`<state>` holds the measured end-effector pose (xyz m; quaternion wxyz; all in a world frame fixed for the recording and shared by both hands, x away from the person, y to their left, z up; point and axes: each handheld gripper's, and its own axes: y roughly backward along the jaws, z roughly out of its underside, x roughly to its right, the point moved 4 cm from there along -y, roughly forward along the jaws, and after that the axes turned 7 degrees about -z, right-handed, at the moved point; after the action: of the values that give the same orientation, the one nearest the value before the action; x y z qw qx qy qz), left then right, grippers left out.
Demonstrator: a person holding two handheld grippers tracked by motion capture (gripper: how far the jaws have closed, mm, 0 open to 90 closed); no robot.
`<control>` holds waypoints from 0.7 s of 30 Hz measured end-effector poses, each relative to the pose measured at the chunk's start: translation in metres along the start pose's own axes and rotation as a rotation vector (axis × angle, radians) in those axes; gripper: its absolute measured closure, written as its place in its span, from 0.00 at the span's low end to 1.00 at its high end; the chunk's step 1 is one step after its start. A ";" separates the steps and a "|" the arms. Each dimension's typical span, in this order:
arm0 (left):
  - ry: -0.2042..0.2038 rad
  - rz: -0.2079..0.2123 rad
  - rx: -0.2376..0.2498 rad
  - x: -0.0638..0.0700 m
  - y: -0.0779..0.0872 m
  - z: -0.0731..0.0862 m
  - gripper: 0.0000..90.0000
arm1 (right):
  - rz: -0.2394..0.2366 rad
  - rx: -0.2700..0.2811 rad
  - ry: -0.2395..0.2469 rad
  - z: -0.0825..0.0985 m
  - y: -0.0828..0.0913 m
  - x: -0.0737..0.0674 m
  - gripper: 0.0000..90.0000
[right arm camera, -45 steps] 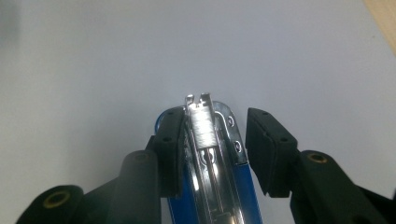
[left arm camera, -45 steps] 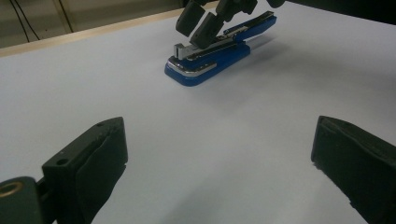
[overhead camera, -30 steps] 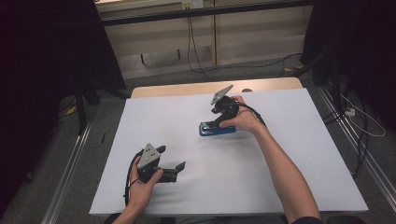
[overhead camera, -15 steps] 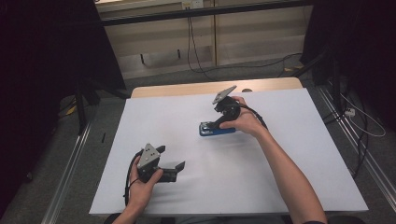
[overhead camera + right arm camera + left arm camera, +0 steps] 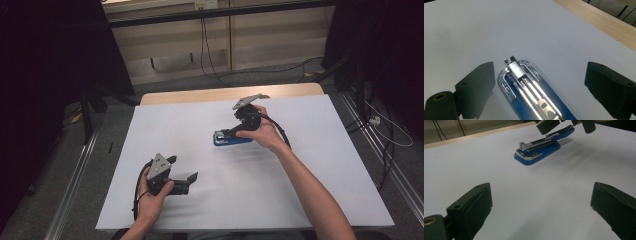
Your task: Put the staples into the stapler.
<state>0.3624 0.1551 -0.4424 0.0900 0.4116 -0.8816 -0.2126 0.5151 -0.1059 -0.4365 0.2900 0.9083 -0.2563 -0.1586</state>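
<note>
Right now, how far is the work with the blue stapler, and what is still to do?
Done, it seems: the stapler lies flat on the white sheet, touching nothing else. In hand: the right tongs have just been opening; their jaws stand wide on either side of the stapler, with gaps, so it looks released. The left tongs wait open, apart from it. Left: probably only drawing the right tongs away.

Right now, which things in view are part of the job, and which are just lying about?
In the job:
- blue stapler, flat on the white sheet, between the pads of the right claw, whose jaws have just been opening
- left claw, open, apart from it

Lying about:
- white sheet
- wooden table edge
- floor cables
</note>
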 end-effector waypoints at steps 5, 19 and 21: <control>0.000 -0.002 0.026 0.001 0.003 -0.002 0.04 | 0.036 0.007 -0.026 0.007 0.002 -0.002 0.09; 0.020 -0.004 0.022 -0.001 0.002 -0.002 0.04 | 0.117 0.103 -0.086 0.028 0.026 -0.007 0.08; 0.018 -0.010 0.020 -0.001 0.002 -0.002 0.04 | 0.123 0.103 -0.090 0.031 0.028 -0.008 0.08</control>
<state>0.3623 0.1566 -0.4399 0.0924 0.4189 -0.8808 -0.2004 0.4847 -0.1345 -0.4422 0.2401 0.8966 -0.3322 -0.1677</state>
